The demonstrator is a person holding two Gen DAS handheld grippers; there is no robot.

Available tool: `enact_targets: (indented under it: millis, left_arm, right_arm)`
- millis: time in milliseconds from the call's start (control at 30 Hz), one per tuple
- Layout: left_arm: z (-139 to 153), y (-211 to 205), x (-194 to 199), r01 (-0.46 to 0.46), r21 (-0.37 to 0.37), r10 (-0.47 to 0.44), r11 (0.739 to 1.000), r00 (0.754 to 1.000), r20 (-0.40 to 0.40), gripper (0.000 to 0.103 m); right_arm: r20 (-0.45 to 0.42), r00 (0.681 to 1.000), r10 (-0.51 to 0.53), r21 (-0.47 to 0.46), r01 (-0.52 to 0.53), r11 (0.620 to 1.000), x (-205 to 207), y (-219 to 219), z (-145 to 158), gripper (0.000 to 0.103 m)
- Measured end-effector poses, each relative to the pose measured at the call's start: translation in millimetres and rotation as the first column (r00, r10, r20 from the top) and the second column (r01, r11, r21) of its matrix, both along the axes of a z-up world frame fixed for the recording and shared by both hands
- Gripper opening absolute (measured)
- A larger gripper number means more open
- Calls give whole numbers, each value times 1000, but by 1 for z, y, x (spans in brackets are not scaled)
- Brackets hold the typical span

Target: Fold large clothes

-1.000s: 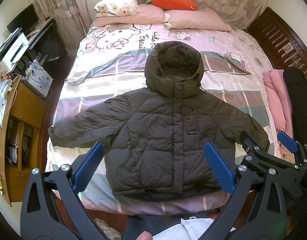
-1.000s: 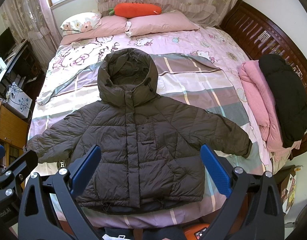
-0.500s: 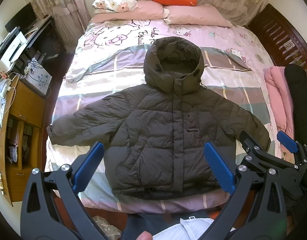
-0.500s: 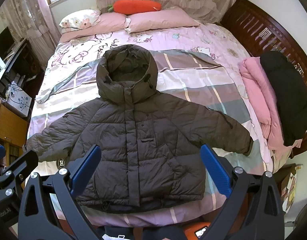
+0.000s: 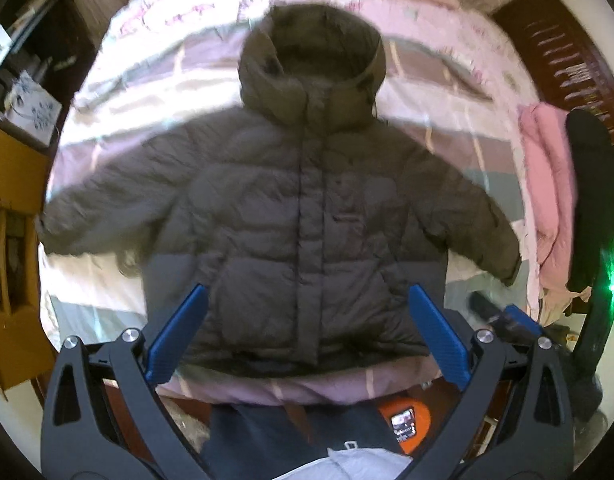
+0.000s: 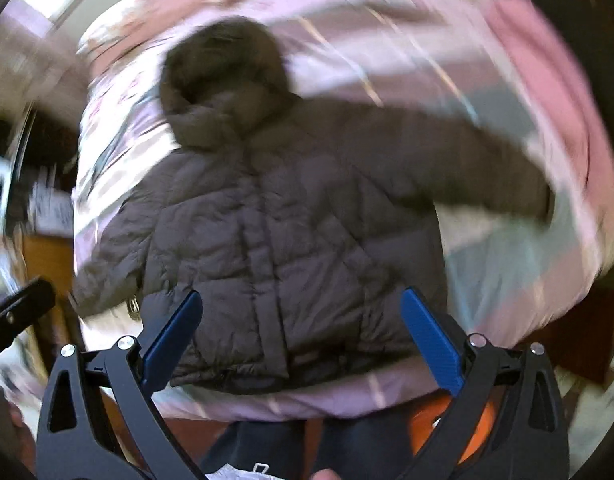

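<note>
A dark olive hooded puffer jacket (image 5: 303, 216) lies flat, front up, on the bed, sleeves spread out and hood toward the pillows. The right wrist view shows the same jacket (image 6: 291, 232), blurred by motion. My left gripper (image 5: 307, 336) hangs open above the jacket's hem with nothing between its blue pads (image 5: 175, 340). My right gripper (image 6: 303, 340) is open too, above the hem, and holds nothing. The tip of the right gripper shows at the lower right of the left wrist view.
The bed (image 5: 427, 92) has a pink and grey plaid cover. A pink garment (image 5: 547, 184) and a black garment (image 5: 595, 200) lie at its right edge. A wooden cabinet (image 5: 11, 264) stands at the left, a dark wooden bed frame (image 5: 559, 52) at the right. A person's dark trousers (image 5: 291, 436) show below.
Both grippers have moved forward and down toward the jacket, which now fills more of each view. The right wrist view has swung and is strongly blurred. Both stay open.
</note>
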State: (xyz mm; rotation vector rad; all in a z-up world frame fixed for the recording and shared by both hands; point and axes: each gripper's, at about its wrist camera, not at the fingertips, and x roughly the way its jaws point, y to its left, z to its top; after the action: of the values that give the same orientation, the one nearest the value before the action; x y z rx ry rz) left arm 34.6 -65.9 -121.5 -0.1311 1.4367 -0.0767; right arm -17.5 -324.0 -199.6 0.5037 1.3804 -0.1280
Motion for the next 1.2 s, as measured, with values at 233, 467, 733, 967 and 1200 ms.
enact_targets:
  millis: [233,467,733,967,1200]
  left_arm:
    - [-87,-71,33,77,141,-54,987,985,-161,101]
    - [-144,-138,18,89,75,-61,993,947,-315,101]
    - [-136,-140,31,91,177,-35,980,953,-300,101]
    - [-139,-124,45,64,220,2,973,958,-288,101]
    - [-140,-73,49,-64,230,128,971,952,-277,101]
  right_arm:
    - [-78,878,-473,165,479,862,-29,-208,-124,99]
    - [-159,622,-767,345,763,547,-56,-346,-241,99]
    - [-176,473,-863,467,812,350,-36,-414,-285,15]
    - [288,722,-629,583,389,713,76,-368,-140,6]
    - [427,904,-24,655,-291,698,158,-147,-65,7]
